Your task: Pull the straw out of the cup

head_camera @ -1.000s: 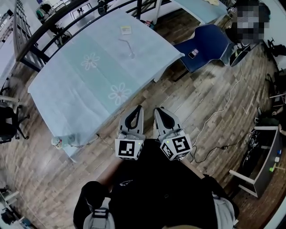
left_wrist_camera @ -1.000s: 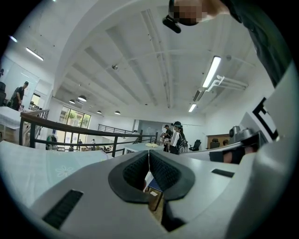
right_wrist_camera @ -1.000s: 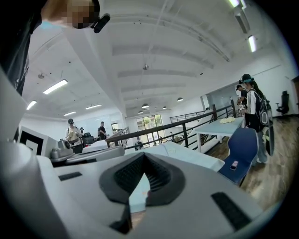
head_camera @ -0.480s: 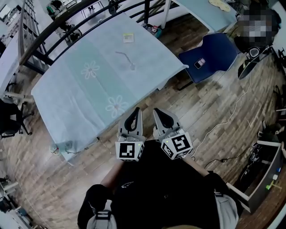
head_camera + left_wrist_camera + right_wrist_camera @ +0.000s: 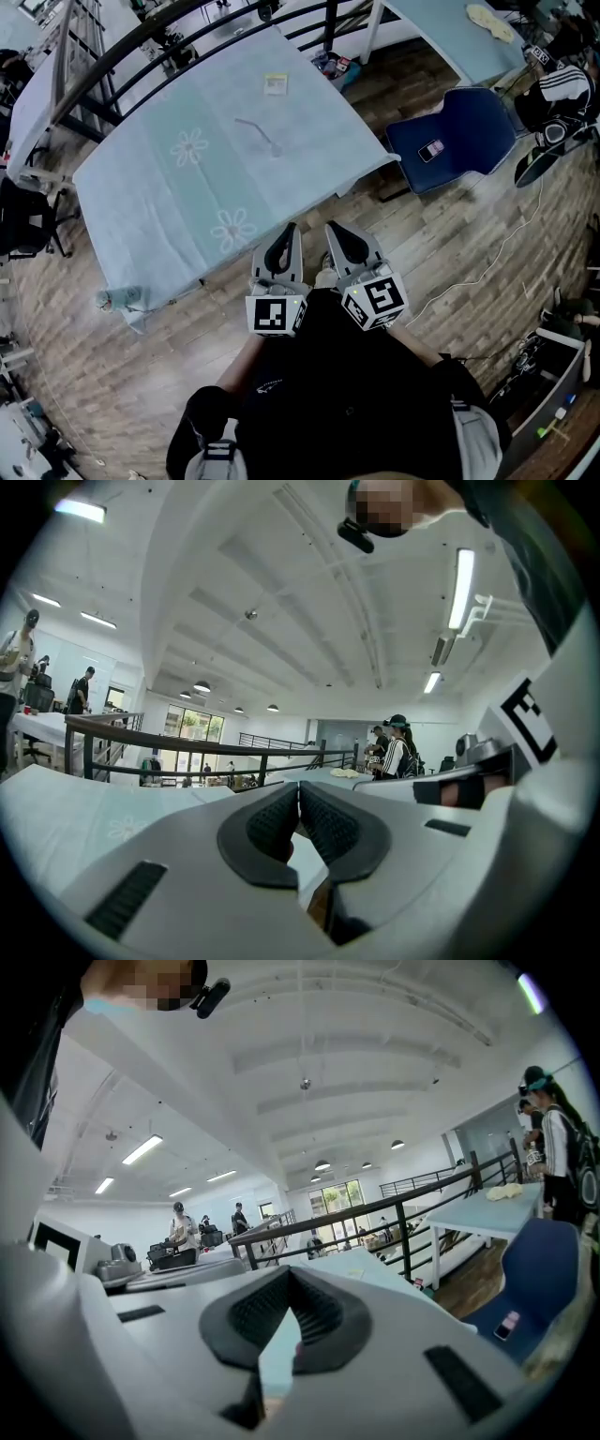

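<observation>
On table point(image 5: 141, 206): one straw point(image 5: 251, 126), one cup point(image 5: 276, 148)

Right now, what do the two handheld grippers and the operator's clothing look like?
Left gripper and right gripper match: light grey plastic bodies, black ribbed pads lining the jaws, a cube with black-and-white square markers at each rear. No cables visible. The person wears a black top.

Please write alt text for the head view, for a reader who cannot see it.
Seen from above, a person holds the left gripper and right gripper side by side, jaws together, both pointing at a table with a pale flowered cloth. Far on it is a small clear cup with a straw; a blue chair stands on the wooden floor.
</observation>
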{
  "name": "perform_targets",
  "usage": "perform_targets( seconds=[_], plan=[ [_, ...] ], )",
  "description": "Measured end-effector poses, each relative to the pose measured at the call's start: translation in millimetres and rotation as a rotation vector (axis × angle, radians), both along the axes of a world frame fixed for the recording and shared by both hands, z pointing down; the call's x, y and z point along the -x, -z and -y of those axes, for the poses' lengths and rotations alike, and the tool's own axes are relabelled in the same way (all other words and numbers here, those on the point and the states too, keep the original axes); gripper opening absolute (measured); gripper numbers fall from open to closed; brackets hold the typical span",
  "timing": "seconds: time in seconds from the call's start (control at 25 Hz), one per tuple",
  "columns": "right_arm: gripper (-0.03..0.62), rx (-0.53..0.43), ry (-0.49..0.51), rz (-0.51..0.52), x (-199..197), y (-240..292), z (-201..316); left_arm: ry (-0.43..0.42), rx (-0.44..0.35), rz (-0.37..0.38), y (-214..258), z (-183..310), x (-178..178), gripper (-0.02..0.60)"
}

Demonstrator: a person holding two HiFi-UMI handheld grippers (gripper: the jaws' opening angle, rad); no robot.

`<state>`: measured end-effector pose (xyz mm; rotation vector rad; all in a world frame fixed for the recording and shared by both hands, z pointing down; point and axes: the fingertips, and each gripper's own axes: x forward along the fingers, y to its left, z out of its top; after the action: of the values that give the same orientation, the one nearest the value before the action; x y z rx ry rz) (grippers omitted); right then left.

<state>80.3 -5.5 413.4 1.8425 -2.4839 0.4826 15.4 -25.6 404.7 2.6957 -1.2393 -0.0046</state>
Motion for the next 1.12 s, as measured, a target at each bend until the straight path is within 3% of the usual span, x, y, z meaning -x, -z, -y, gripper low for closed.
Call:
perform_targets(
  seconds=[0.24, 0.52, 1.12],
  plan=[
    [0.009, 0.009, 0.034, 0.008, -32, -9, 10, 0.059, 0.004, 0.023, -10, 7, -23, 0.017],
    [0.009, 0.022, 0.072, 0.012, -42, -15, 30, 0.103, 0.013, 0.02, -13, 25, -31, 0.017],
    [0.009, 0.049, 0.075, -0.045, -60, -11, 119, 0.171, 0.058, -0.01, -28, 135, -29, 0.017]
  ],
)
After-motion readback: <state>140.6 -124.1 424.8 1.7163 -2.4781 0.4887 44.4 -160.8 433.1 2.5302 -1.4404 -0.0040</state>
